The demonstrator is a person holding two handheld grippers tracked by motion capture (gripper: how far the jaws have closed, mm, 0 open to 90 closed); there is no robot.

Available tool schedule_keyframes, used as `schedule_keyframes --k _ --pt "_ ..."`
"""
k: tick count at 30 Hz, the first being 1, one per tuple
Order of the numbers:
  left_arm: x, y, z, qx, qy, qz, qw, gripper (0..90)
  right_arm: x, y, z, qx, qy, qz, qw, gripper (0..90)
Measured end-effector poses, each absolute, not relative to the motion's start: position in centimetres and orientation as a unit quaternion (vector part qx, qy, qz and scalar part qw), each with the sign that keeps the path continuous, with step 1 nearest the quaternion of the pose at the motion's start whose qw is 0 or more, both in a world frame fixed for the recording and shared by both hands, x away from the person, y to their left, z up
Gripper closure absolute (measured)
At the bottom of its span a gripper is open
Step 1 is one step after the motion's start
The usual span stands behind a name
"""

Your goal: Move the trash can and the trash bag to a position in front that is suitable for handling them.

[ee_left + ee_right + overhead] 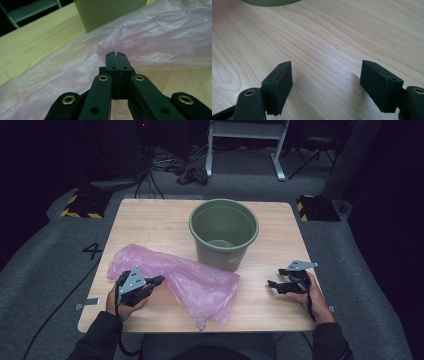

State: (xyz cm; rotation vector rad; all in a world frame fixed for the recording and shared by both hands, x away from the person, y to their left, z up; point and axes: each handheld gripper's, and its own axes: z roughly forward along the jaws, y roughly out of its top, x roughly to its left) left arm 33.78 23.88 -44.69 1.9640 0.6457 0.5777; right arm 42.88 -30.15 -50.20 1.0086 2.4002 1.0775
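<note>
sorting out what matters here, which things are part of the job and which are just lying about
Part of the job:
- pink plastic bag, a fold pinched in the left tongs
- green bucket, upright just behind the bag
- right tongs, open over bare table

Just lying about:
- cables on the floor
- white frame behind the table

A dim lab or studio recording space: a small wooden table stands on grey carpet marked with a number, with hazard-striped floor blocks, trailing cables and a white metal frame behind.
</note>
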Motion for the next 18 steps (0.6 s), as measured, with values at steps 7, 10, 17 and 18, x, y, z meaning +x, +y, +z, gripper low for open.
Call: schedule_keyframes --k 7,10,17,18 --pt "33.3 24.3 -43.6 0.789 0.260 0.250 0.498 90.0 42.9 -30.2 -50.2 0.353 0.841 0.377 0.161 26.1" --pt "33.2 24.3 -43.3 0.784 0.254 0.254 0.506 90.0 42.9 -30.2 -50.2 0.354 0.841 0.378 0.160 26.1" --pt "32.6 24.8 -42.3 0.770 0.243 0.261 0.529 90.0 43.0 -30.3 -50.2 0.359 0.838 0.380 0.159 26.2" --pt "32.5 24.9 -42.2 0.769 0.243 0.261 0.531 90.0 43.0 -30.3 -50.2 0.358 0.838 0.379 0.159 26.3"
